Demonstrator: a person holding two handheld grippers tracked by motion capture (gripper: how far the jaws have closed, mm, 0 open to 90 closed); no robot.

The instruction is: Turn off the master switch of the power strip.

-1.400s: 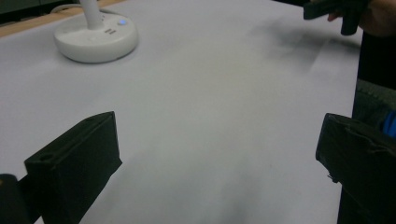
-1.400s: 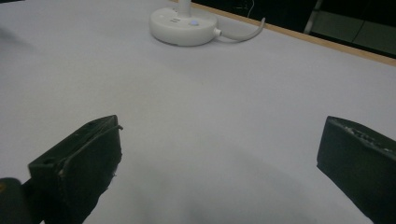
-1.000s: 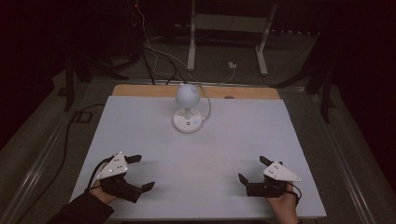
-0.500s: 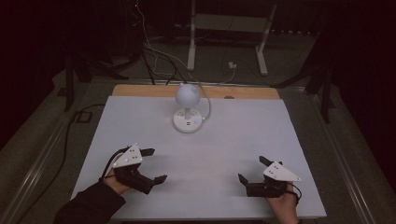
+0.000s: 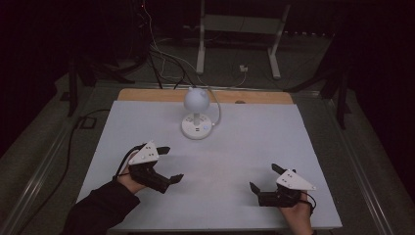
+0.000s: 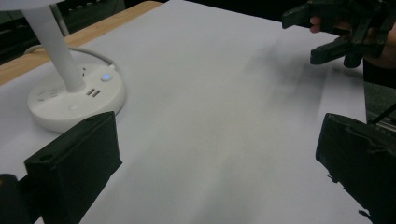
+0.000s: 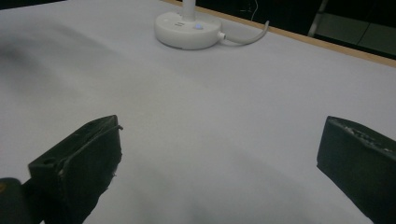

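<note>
On the worktop [image 5: 254, 147], as seen from the high view, a white lamp [image 5: 196, 113] is set near the middle of the far edge, its round head over a disc base, and its cable is led off toward the far edge. The left gripper [image 5: 166, 164] is held toward the near left corner, its jaws spread apart with nothing between them. The right gripper [image 5: 264, 178] is held near the near right corner, jaws likewise apart and empty. The two are kept well apart.

In the left gripper view, the lamp [image 6: 74, 93] is seen at upper left, just beyond the left jaw; a small blue light is lit on its base. The jaws are parted over bare worktop [image 6: 210, 130]. The right gripper [image 6: 322, 39] is shown at upper right, with jaws open.

In the right gripper view, the lamp's base [image 7: 187, 30] is placed far ahead by the far edge, and the jaws are spread wide over bare worktop [image 7: 224, 121].
</note>
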